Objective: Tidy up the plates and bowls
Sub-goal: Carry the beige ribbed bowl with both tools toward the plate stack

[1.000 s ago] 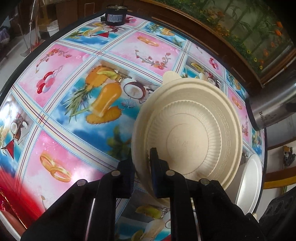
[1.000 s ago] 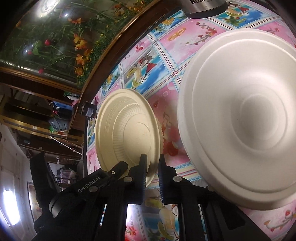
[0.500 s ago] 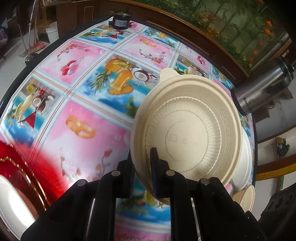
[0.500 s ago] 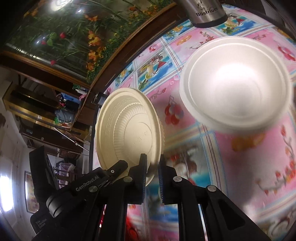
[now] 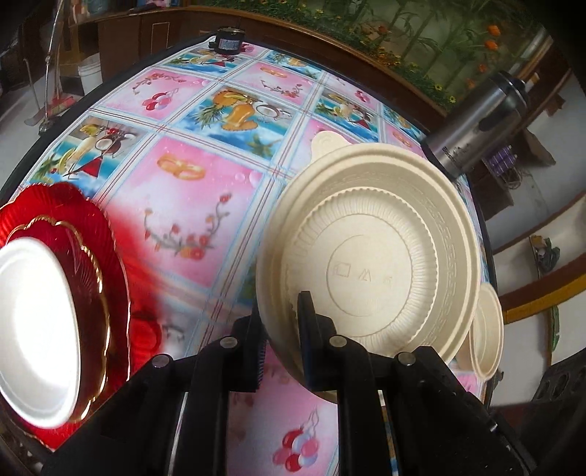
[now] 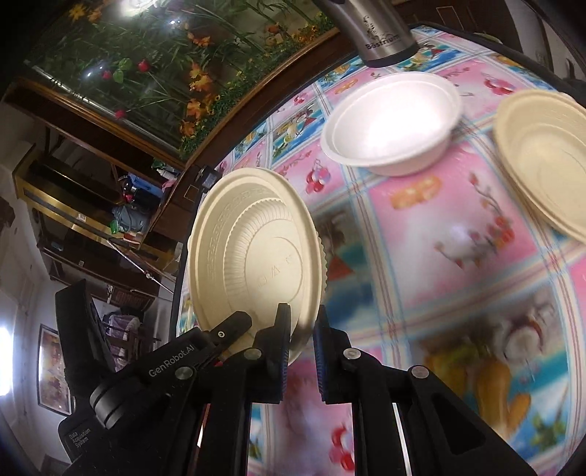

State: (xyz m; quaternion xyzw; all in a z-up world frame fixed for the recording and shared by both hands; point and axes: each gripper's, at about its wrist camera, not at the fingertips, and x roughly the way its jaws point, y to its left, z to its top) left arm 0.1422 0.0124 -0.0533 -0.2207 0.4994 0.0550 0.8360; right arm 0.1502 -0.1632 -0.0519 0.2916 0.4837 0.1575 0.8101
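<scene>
A cream ribbed bowl (image 5: pixel 370 256) hangs tilted above the patterned table, its underside toward both cameras. My left gripper (image 5: pixel 280 311) is shut on its lower rim, one finger in front and one behind. My right gripper (image 6: pixel 302 315) is shut on the rim of the same cream bowl (image 6: pixel 256 256); beside it a left gripper finger (image 6: pixel 234 324) touches the underside. A red gold-edged plate (image 5: pixel 99 263) with a white dish (image 5: pixel 33 322) on it lies at the table's left. A white bowl (image 6: pixel 392 121) and another cream bowl (image 6: pixel 545 157) stand on the table.
A steel flask (image 5: pixel 479 121) stands at the table's far right edge, also seen as the flask (image 6: pixel 381 33) behind the white bowl. A small black device (image 5: pixel 227 42) sits at the far edge. A wooden-framed flower panel runs behind the table.
Both grippers carried the cream bowl across the table and slightly up. The red plate with the white dish came into the left view; the white bowl receded and a second cream bowl appeared in the right view.
</scene>
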